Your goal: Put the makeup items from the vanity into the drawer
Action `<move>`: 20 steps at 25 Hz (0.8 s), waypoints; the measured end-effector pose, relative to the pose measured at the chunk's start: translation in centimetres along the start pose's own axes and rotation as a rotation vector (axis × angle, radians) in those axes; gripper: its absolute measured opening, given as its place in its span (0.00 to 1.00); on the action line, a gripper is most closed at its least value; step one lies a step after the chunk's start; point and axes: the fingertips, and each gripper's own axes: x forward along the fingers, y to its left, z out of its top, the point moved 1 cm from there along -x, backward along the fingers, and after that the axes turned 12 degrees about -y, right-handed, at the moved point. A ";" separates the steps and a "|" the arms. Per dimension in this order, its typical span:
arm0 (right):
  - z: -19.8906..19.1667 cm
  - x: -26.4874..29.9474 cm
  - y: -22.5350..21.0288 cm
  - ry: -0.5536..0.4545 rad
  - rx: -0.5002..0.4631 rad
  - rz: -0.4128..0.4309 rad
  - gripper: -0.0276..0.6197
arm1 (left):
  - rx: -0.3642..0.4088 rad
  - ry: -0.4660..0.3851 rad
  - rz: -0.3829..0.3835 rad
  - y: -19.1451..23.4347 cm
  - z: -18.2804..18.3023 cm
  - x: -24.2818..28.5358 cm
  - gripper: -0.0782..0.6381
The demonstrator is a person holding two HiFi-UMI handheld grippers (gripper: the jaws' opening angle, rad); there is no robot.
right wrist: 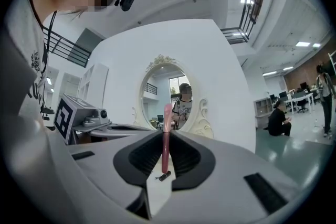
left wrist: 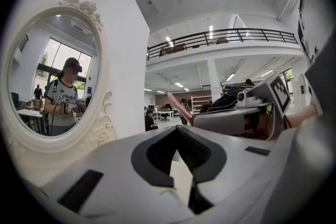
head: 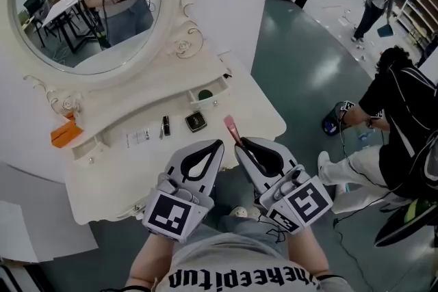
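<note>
The right claw (head: 241, 143) is shut tight on a thin pink brush (head: 230, 126). The brush sticks straight out past the tips of the claw, with its long side pointing away from the person and toward the back of the vanity (head: 263, 113). In the right gripper view the brush (right wrist: 166, 136) stands up between the two jaws, in line with the mirror (right wrist: 169, 93). The left claw (head: 217, 143) is just beside the right one. Its tips are pressed together and it holds nothing. A small drawer (head: 213, 87) is pulled open under the mirror. It lies ahead of the brush tip and a bit to the left, with some bare top in between. Something dark green and round (head: 204, 94) sits inside it, and I cannot tell what it is. I think the brush should go forward, tip first, and drop in there. Three more things wait on the top, near the left claw: a square compact (head: 196, 121), a black lipstick (head: 165, 125) and a white tube (head: 139, 137). They lie in a row, apart from each other.
</note>
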 end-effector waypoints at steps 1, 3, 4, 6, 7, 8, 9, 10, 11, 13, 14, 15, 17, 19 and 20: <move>0.0 -0.2 -0.2 0.000 0.001 0.008 0.13 | 0.002 -0.001 0.009 -0.2 0.0 0.2 0.17; 0.2 -0.5 -0.6 -0.002 0.005 0.019 0.13 | 0.005 -0.001 0.021 -0.5 0.1 0.5 0.17; 0.2 -0.7 -0.8 -0.002 0.007 0.023 0.13 | 0.006 0.000 0.025 -0.7 0.1 0.6 0.17; 0.2 -1.1 -1.2 -0.002 0.010 0.030 0.13 | 0.010 0.003 0.033 -1.1 -0.1 0.9 0.17; 0.2 -1.3 -1.3 -0.002 0.012 0.033 0.13 | 0.012 0.005 0.037 -1.3 -0.1 1.0 0.17; 0.1 -1.5 -1.5 -0.003 0.015 0.036 0.13 | 0.014 0.006 0.041 -1.6 -0.2 1.1 0.17; 0.1 -1.7 -1.6 -0.004 0.018 0.039 0.13 | 0.015 0.007 0.044 -1.8 -0.3 1.1 0.17; 0.0 -1.9 -1.7 -0.006 0.022 0.041 0.13 | 0.016 0.009 0.047 -2.0 -0.3 1.1 0.17; 0.0 -2.0 -1.8 -0.007 0.024 0.044 0.13 | 0.017 0.011 0.048 -2.2 -0.4 1.1 0.17; -0.1 -2.2 -1.8 -0.010 0.027 0.047 0.13 | 0.019 0.019 0.050 -2.4 -0.6 1.1 0.17; -0.1 -2.2 -1.8 -0.011 0.028 0.049 0.13 | 0.019 0.023 0.050 -2.5 -0.7 1.1 0.17; -0.1 -2.2 -1.8 -0.012 0.030 0.050 0.13 | 0.019 0.026 0.051 -2.5 -0.8 1.1 0.17; -0.2 -2.1 -1.9 -0.013 0.034 0.052 0.13 | 0.020 0.026 0.051 -2.5 -0.7 1.2 0.17; -0.3 -2.0 -2.0 -0.012 0.034 0.054 0.13 | 0.022 0.025 0.051 -2.4 -0.7 1.4 0.17; -0.3 -1.9 -2.1 -0.011 0.034 0.054 0.13 | 0.023 0.025 0.051 -2.3 -0.7 1.5 0.17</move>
